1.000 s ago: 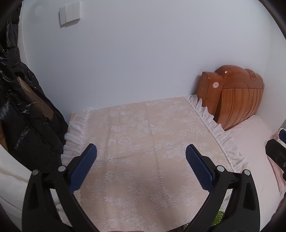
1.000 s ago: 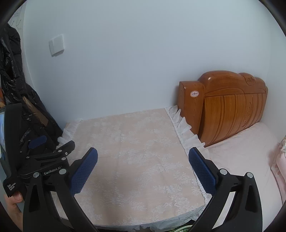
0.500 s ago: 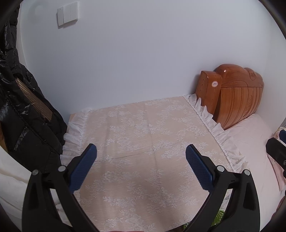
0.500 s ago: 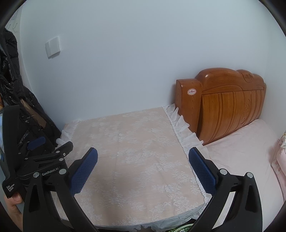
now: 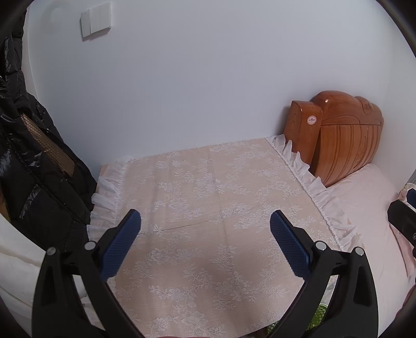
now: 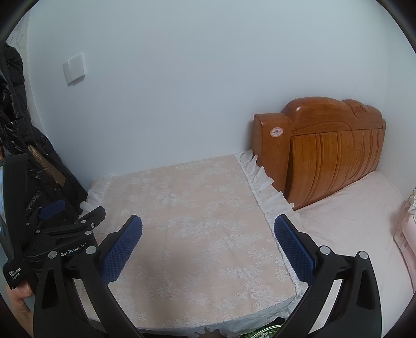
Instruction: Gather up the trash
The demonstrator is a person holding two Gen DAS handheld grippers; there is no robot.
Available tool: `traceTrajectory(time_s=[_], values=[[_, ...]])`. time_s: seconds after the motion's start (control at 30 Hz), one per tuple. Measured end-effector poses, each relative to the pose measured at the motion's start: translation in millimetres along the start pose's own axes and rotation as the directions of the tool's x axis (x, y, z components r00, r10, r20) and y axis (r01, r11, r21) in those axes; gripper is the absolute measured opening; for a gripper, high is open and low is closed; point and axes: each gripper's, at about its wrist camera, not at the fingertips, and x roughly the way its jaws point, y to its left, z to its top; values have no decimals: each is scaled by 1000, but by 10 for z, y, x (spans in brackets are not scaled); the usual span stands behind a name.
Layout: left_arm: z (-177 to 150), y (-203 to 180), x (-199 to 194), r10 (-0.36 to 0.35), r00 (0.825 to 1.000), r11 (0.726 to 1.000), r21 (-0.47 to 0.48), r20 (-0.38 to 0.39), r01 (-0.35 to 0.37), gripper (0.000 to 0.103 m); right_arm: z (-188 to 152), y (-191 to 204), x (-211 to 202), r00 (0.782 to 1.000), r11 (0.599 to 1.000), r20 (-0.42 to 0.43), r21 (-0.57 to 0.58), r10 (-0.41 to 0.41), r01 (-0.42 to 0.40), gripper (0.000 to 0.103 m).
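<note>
My left gripper (image 5: 205, 239) is open and empty, held above a bedside table covered by a peach lace cloth (image 5: 213, 197). My right gripper (image 6: 208, 244) is open and empty above the same cloth (image 6: 197, 208). The left gripper's body shows at the left of the right wrist view (image 6: 52, 228). I see no trash on the cloth. A green basket rim (image 5: 319, 314) peeks out below the table's front edge.
A wooden headboard (image 6: 325, 145) and a bed with a pink sheet (image 6: 358, 213) stand to the right. A black padded jacket (image 5: 33, 166) hangs at the left. A white wall with a light switch (image 5: 95, 19) is behind.
Both views have shifted slightly; the right gripper has drawn a little nearer the table. Both grippers stay open and empty.
</note>
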Motion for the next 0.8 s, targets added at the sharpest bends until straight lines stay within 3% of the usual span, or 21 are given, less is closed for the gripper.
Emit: traceTrajectory(time_s=[0.8], values=[[14, -25, 28, -12, 1000, 1000, -2, -6, 12, 95, -17, 16, 52, 1000, 1000, -12, 6, -4, 4, 101]])
